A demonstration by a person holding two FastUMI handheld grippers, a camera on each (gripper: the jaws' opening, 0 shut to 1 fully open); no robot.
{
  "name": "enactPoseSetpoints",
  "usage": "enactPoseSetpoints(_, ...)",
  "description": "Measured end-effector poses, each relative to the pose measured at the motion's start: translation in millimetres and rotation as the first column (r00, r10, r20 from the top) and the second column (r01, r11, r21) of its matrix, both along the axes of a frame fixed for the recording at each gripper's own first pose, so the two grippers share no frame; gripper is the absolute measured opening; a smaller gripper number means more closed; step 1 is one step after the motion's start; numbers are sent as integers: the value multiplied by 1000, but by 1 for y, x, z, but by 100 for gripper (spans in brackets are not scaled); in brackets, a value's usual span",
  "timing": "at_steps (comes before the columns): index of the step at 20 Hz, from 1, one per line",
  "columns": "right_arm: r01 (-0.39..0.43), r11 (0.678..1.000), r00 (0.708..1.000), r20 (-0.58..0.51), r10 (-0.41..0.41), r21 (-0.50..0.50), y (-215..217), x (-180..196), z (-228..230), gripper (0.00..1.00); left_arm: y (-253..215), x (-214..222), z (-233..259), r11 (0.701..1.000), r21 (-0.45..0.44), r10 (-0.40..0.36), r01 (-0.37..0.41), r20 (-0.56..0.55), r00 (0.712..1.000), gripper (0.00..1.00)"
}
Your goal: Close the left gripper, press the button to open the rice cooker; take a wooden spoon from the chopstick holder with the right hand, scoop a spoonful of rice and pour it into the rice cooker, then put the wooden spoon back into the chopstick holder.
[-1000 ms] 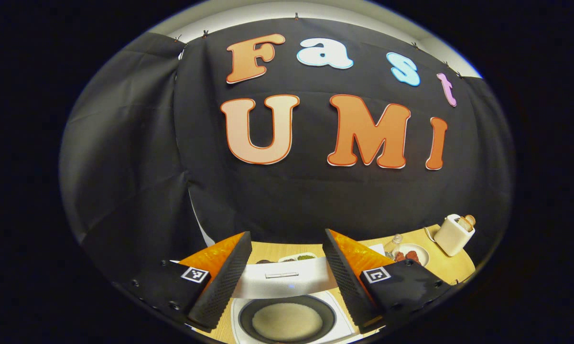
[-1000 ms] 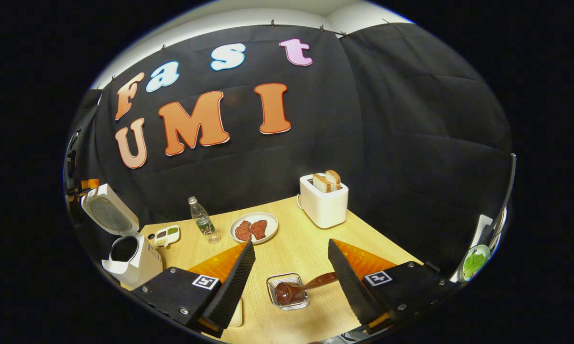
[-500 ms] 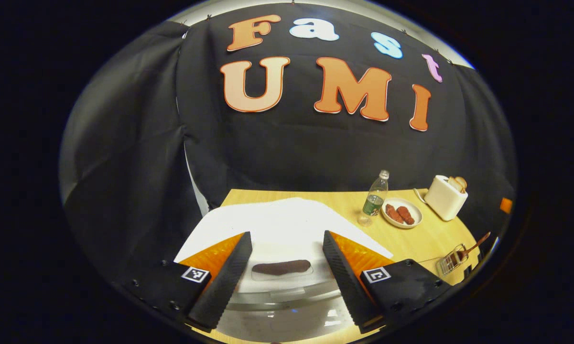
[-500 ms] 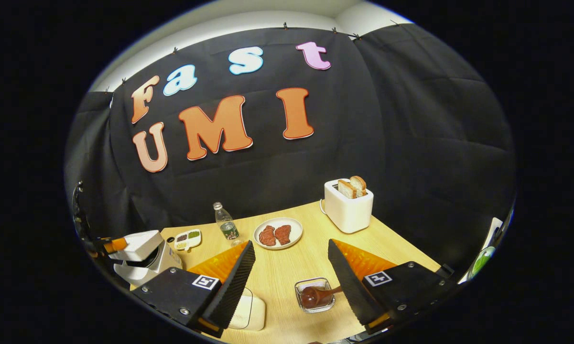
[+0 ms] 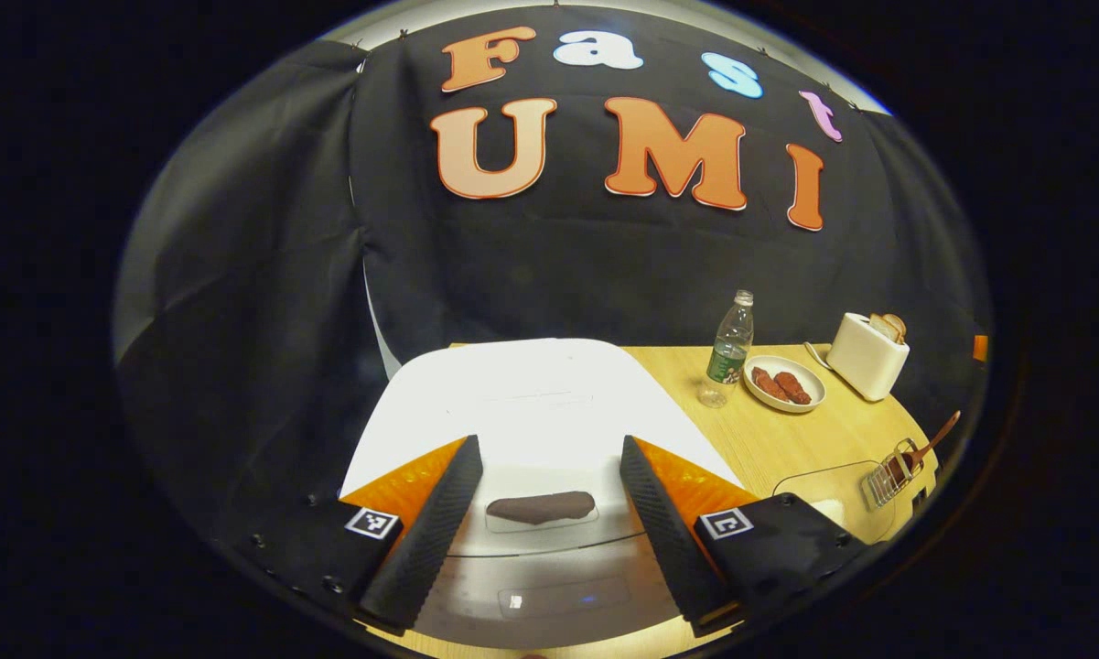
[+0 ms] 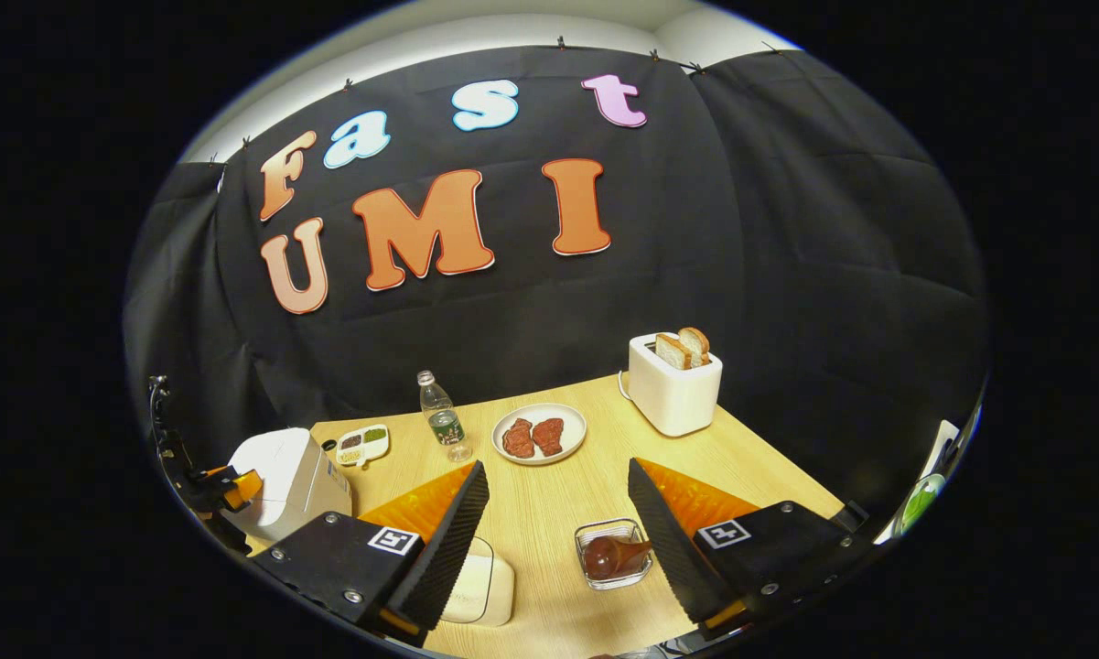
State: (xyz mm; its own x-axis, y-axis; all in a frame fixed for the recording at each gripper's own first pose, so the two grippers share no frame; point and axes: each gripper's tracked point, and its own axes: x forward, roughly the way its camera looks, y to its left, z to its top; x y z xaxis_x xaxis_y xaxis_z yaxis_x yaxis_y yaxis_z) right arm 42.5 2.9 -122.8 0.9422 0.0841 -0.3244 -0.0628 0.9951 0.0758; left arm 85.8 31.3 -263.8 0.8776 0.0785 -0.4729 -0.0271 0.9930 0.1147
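rice cooker, white and with its lid down, sits directly under the left gripper, whose two fingers stand wide apart over the lid with nothing between them; a dark oval window on the lid shows in the gap. no brand name or printed words can be read on the cooker; a small lit panel on its front is too blurred to make out. in the right gripper view the cooker stands at the far left of the wooden table, with the left gripper just beside its lid. the right gripper hangs over the table, its fingers also spread wide and holding nothing. the wooden spoon lies with its bowl in the chopstick holder, a small clear basket between the right gripper's fingers, close to the right one but not gripped. a pale box lies by the left finger. farther back are a water bottle whose label is too small to read, a plate of meat, a toaster with bread and a small condiment tray.
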Motion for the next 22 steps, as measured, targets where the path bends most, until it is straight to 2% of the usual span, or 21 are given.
enactPoseSetpoints(6, -10, 1000, 1000, -21, 10, 8, 11, -3, -12, 95, -2, 0, 1, 999, 10, -31, 31, 59, 998, 100)
enactPoseSetpoints(7, -9, 1000, 1000, -17, 9, 7, 11, -3, -10, 95, -2, -3, 2, 999, 21, -41, 40, 52, 998, 100)
enactPoseSetpoints(8, -8, 1000, 1000, -8, 8, 11, 11, -2, -6, 100, -6, -7, 2, 999, 16, -51, 51, 31, 998, 100)
enactPoseSetpoints(9, -7, 1000, 1000, 2, 7, 18, 11, -2, -2, 95, -12, -14, 2, 997, 4, -81, 81, 1, 997, 100)
enactPoseSetpoints(10, -5, 1000, 1000, 8, 5, 21, 10, -1, 0, 95, -17, -23, 8, 994, -5, -105, 105, -9, 994, 100)
enactPoseSetpoints(14, 9, 1000, 1000, 21, -9, 13, 3, 1, 5, 95, -20, -43, 77, 991, -8, -131, 133, 96, 987, 100)
enactPoseSetpoints(19, 22, 1000, 999, 39, -21, -11, -6, 2, 19, 95, -6, -51, 170, 994, -73, -58, 76, 225, 973, 100)
enactPoseSetpoints(22, 8, 1000, 998, 66, -6, -21, -4, -2, 34, 95, 0, -56, 220, 997, -65, -28, 51, 311, 950, 100)
